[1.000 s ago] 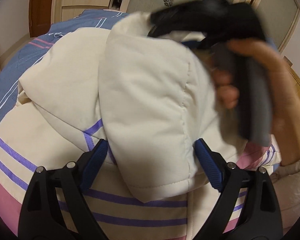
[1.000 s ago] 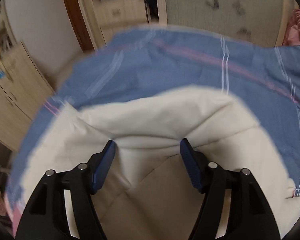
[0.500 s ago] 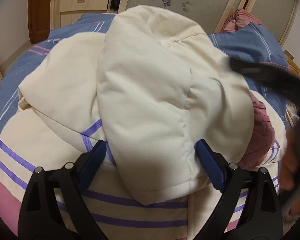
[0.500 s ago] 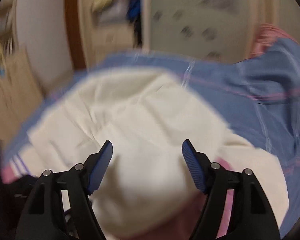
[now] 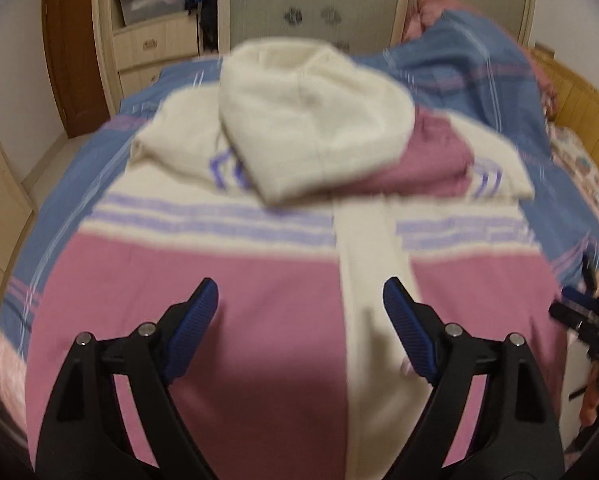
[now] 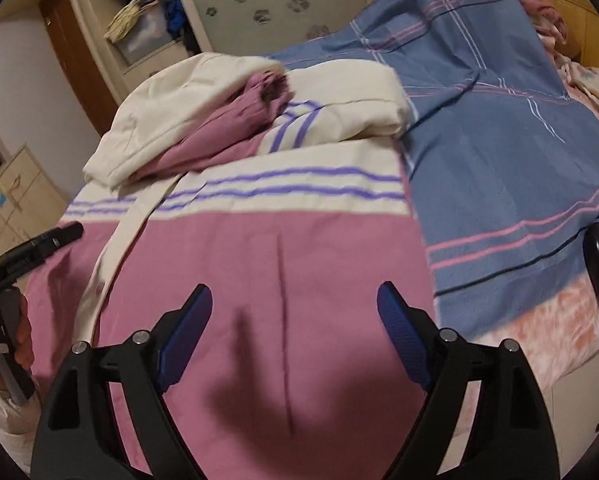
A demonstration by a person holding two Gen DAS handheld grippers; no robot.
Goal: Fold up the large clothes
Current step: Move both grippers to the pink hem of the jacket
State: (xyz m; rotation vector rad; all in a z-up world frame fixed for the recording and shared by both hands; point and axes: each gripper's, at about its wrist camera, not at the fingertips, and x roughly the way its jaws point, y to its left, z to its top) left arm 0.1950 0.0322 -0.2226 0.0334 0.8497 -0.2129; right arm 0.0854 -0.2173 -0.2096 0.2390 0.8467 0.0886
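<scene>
A padded jacket (image 5: 227, 280) in pink and cream with purple stripes lies spread on the bed, its cream hood (image 5: 311, 128) folded down over the chest and both sleeves folded in. It also shows in the right wrist view (image 6: 283, 264), with the hood (image 6: 171, 108) at the far end. My left gripper (image 5: 299, 308) is open and empty above the pink lower part. My right gripper (image 6: 295, 312) is open and empty above the pink lower right part. Each gripper shows at the edge of the other's view.
The bed has a blue plaid cover (image 6: 499, 140) to the right of the jacket. A wardrobe with patterned glass doors (image 5: 307, 4) and drawers (image 5: 151, 48) stands behind the bed. A wooden headboard (image 5: 579, 108) is at the right.
Both grippers have pulled back from the hood toward the jacket's lower end. The hood, held up before, now lies flat on the chest. The right gripper has swung out to the right side.
</scene>
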